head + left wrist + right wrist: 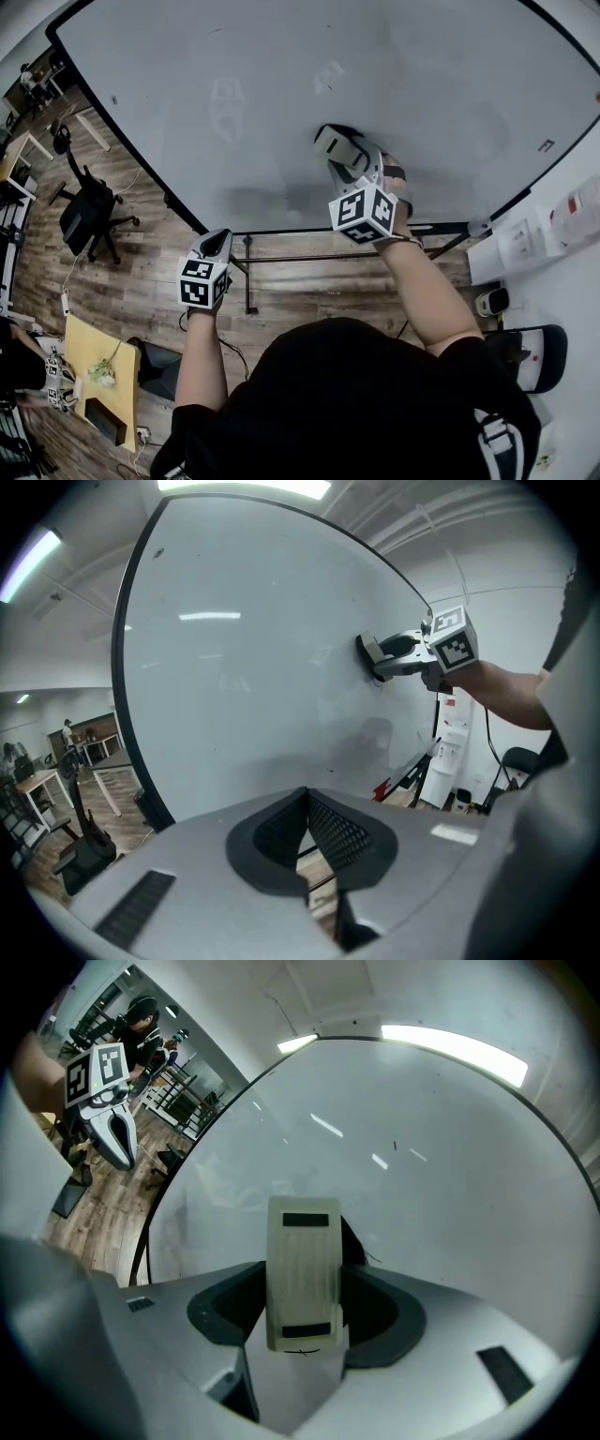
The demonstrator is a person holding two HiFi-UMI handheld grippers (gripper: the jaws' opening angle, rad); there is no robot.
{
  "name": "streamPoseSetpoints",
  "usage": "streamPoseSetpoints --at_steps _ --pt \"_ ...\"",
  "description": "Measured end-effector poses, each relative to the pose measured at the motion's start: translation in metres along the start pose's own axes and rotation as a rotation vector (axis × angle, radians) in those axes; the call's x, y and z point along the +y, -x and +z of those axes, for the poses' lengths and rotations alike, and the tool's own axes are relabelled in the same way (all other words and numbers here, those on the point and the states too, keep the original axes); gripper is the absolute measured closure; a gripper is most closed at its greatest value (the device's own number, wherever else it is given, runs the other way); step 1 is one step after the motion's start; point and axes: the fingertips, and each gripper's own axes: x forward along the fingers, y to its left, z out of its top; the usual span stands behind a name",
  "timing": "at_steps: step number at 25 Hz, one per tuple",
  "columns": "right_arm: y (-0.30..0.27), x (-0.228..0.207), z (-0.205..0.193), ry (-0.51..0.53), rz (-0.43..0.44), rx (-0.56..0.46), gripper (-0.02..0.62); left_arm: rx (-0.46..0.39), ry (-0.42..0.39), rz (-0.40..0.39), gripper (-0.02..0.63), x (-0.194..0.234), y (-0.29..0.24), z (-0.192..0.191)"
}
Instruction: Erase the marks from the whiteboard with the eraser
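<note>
Up against the whiteboard (pixel 441 84), the right gripper (pixel 349 155) has its fingers (pixel 384 1312) clamped on a pale, ribbed whiteboard eraser (pixel 302 1274). The eraser stands upright between them, one dark pad on each of its long sides, and reaches beyond the fingertips to the board. In the head view the eraser (pixel 334 141) lies flat on the board's lower middle part, just ahead of the right gripper's marker cube (pixel 364 212). Faint grey marks (pixel 225 105) show on the board, up and to the left of those fingers, and a second faint patch (pixel 328 75) lies straight above them.

The left gripper (pixel 307 803) hangs well apart from the board, below its black lower edge and over the wooden floor (pixel 141 281). Its fingers (pixel 342 832) are together, the mesh pads meeting at the tips with nothing between them. Beyond those closed fingers, to their upper right, the left gripper view shows the right gripper pressing the eraser on the board. A black office chair (pixel 86 211) stands on the floor far to the left of the left fingers.
</note>
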Motion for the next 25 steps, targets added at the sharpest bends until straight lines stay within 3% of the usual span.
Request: streamPoseSetpoints --at_steps 25 --pt "-0.018 0.058 -0.034 0.055 0.088 0.063 0.357 0.02 0.009 0.015 0.595 0.009 0.007 -0.014"
